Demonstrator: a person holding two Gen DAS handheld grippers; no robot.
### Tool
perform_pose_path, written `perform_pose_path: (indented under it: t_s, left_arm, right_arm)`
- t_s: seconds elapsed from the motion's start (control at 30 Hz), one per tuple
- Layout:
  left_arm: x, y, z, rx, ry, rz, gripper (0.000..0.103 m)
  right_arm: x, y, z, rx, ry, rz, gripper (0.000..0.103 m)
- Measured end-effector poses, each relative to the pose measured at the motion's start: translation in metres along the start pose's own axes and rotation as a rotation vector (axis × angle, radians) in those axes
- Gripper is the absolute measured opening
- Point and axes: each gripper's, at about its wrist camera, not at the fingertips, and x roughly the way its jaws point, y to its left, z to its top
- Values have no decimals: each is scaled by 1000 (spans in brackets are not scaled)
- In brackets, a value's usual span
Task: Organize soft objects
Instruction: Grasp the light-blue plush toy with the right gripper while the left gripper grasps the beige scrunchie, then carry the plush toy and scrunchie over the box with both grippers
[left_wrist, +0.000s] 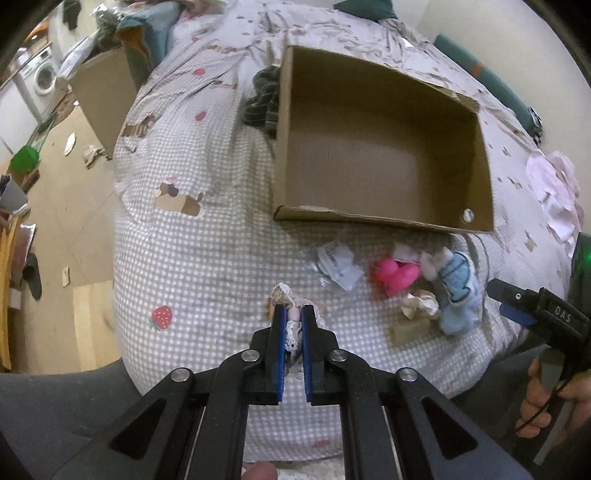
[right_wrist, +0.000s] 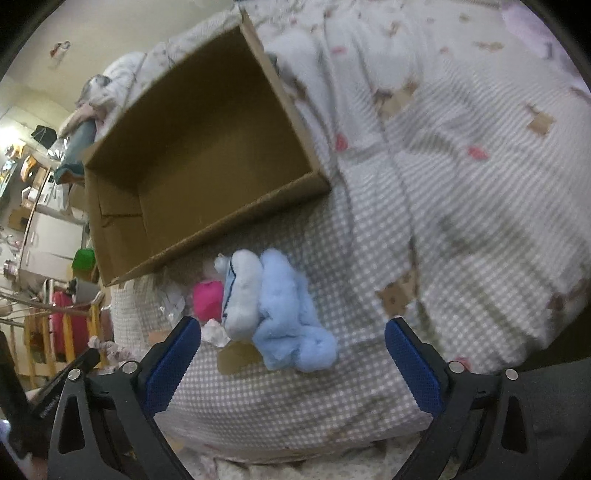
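My left gripper (left_wrist: 294, 314) is shut on a small pale lace-trimmed cloth (left_wrist: 293, 325), low over the checked bedspread. An open, empty cardboard box (left_wrist: 376, 147) lies beyond it, also in the right wrist view (right_wrist: 207, 155). Between box and grippers lie a light blue plush toy (left_wrist: 456, 291), a pink soft toy (left_wrist: 397, 275) and a crumpled clear wrapper (left_wrist: 338, 264). My right gripper (right_wrist: 293, 334) is open, its fingers on either side of the blue plush (right_wrist: 284, 314), just short of it. The pink toy (right_wrist: 207, 299) lies left of the plush.
A dark striped garment (left_wrist: 264, 99) lies against the box's far left side. Pink clothing (left_wrist: 554, 188) is heaped at the bed's right edge. A second cardboard box (left_wrist: 105, 96) stands on the floor left of the bed. A small beige crumpled piece (left_wrist: 419, 304) lies by the plush.
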Motion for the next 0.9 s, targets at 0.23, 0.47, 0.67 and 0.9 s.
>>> perform_pose_path:
  t_s: [0.23, 0.47, 0.67, 0.9]
  left_arm:
    - [12, 14, 2, -64, 8, -26, 7]
    - [14, 13, 0, -60, 7, -24, 7]
    - [9, 11, 1, -56, -13, -23, 7]
    - [-16, 15, 3, -58, -61, -73, 7]
  right_arm:
    - [36, 10, 6, -6, 62, 35, 103]
    - [60, 15, 2, -22, 111, 55, 51]
    - [42, 17, -4, -36, 82, 94, 37]
    - [-13, 16, -6, -67, 2, 146, 34]
